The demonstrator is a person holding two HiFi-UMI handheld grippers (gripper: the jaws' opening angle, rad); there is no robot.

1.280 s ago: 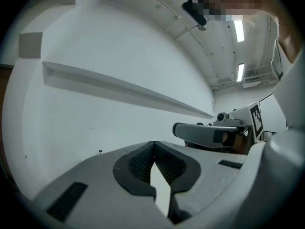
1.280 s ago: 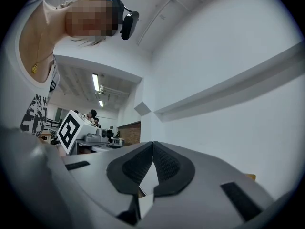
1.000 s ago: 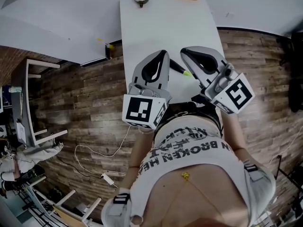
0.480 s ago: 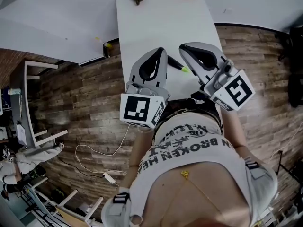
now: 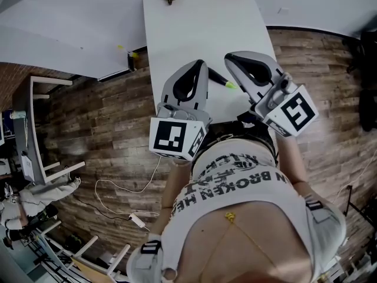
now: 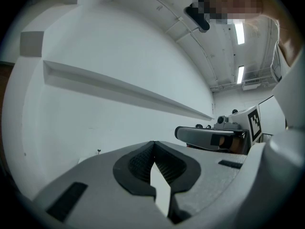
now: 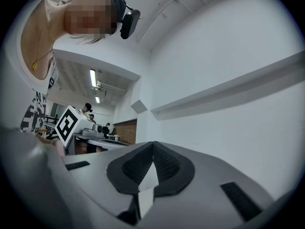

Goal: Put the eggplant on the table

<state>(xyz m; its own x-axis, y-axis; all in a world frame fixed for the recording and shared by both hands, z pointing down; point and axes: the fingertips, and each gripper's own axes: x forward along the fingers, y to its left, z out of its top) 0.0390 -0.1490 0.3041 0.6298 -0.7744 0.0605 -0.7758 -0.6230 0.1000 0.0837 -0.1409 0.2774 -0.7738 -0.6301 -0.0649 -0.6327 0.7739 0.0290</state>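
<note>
Eggplant, dark with a green stem (image 5: 219, 79), lies on the white desk (image 5: 177, 34). My left hand-held gripper (image 5: 199, 65) and right hand-held gripper (image 5: 230, 59) are clenched empty, so the task seems done.

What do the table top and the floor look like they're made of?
Table: smooth matte white with no grain showing, likely laminate or painted board. Floor: wood or wood-look planks, going by the brown grain and staggered plank seams.

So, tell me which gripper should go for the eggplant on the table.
Right, narrowly. The eggplant lies on the table between both grippers, its green end showing beside the right gripper; the left gripper covers its dark end. Both sets of jaws are shut and empty, so either must open first.
</note>
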